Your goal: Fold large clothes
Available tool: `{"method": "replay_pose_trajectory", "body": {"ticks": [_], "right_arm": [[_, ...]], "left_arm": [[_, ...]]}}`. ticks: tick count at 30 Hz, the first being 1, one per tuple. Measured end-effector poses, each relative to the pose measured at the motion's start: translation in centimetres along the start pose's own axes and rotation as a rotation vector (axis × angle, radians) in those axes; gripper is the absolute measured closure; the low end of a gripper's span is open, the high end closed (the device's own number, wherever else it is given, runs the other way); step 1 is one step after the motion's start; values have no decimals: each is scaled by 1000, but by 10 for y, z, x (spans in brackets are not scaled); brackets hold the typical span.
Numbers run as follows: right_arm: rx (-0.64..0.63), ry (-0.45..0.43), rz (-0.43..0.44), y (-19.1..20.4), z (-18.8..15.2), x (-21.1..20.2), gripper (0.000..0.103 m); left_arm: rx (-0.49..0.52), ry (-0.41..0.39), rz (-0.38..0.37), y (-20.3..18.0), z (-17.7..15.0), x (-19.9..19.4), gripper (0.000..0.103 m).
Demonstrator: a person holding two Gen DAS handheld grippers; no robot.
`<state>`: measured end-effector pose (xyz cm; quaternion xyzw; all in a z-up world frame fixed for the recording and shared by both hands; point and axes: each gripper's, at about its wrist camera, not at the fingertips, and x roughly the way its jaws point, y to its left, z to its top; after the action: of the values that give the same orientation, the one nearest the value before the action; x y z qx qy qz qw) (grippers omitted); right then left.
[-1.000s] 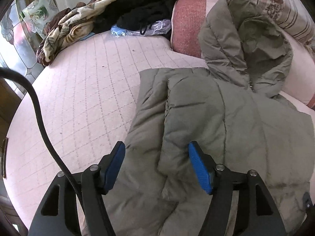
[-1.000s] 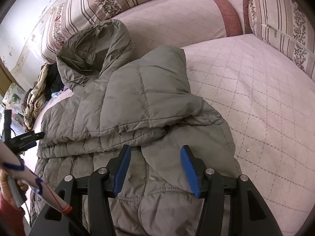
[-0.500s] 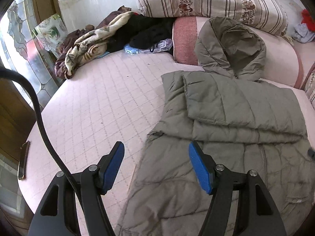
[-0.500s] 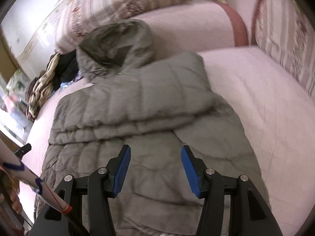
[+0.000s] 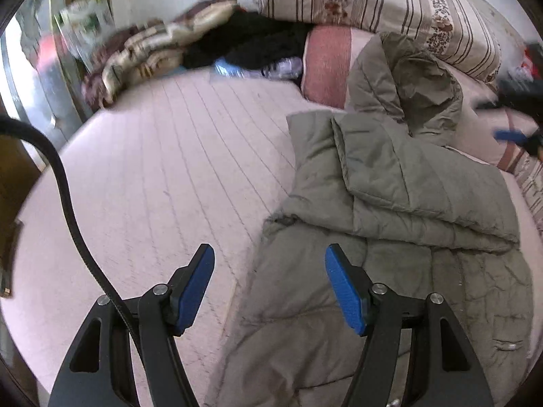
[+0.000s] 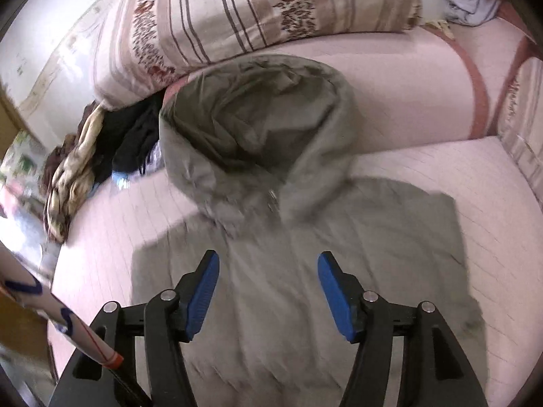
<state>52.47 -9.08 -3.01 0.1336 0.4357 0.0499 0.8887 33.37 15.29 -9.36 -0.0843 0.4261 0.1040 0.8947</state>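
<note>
The grey-green padded jacket [image 5: 400, 210] lies flat on the pink quilted mattress [image 5: 176, 176], both sleeves folded across its chest so that one thick band crosses the body. Its hood [image 6: 258, 129] is propped up against the pink bolster [image 6: 400, 88] at the jacket's top end, the hood's opening showing crumpled lining.

My left gripper [image 5: 269, 285] hangs over the jacket's lower left edge, its blue pads [image 5: 195, 283] spread wide with nothing between them; one pad is above bare mattress just beside the jacket, the other above the jacket's quilted body. My right gripper [image 6: 268, 291] hovers above the jacket's chest, just below the hood, also spread apart and empty. The right view is smeared with motion, so I cannot tell whether it touches the fabric. A black cable [image 5: 68, 196] loops away from my left gripper, on the side away from the jacket.

Beyond the hood, a striped floral pillow [image 6: 258, 17] rests on top of the bolster. To the jacket's upper left, a heap of patterned and black clothes [image 5: 190, 47] sits against the wall. Some blue plastic [image 5: 237, 69] pokes out from under that heap.
</note>
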Motion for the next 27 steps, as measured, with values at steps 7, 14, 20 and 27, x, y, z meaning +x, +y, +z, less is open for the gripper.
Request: {"method": "replay_pose_trajectory", "body": {"ticks": [7,14,20,27], "right_arm": [[75,-64,39,67,89,44,20],[230,-90,57,78,145,88,14],[352,-75,43,56,166,124,14],[289,-48,70,45,157,123,95]], "left_arm": [[-2,10,-23,4,0,14,36],[-28,66,-79,9,-4,35,36],[-24,79,-105,8,-5,41,36],[-28,105,-103,4,-7,48,36]]}}
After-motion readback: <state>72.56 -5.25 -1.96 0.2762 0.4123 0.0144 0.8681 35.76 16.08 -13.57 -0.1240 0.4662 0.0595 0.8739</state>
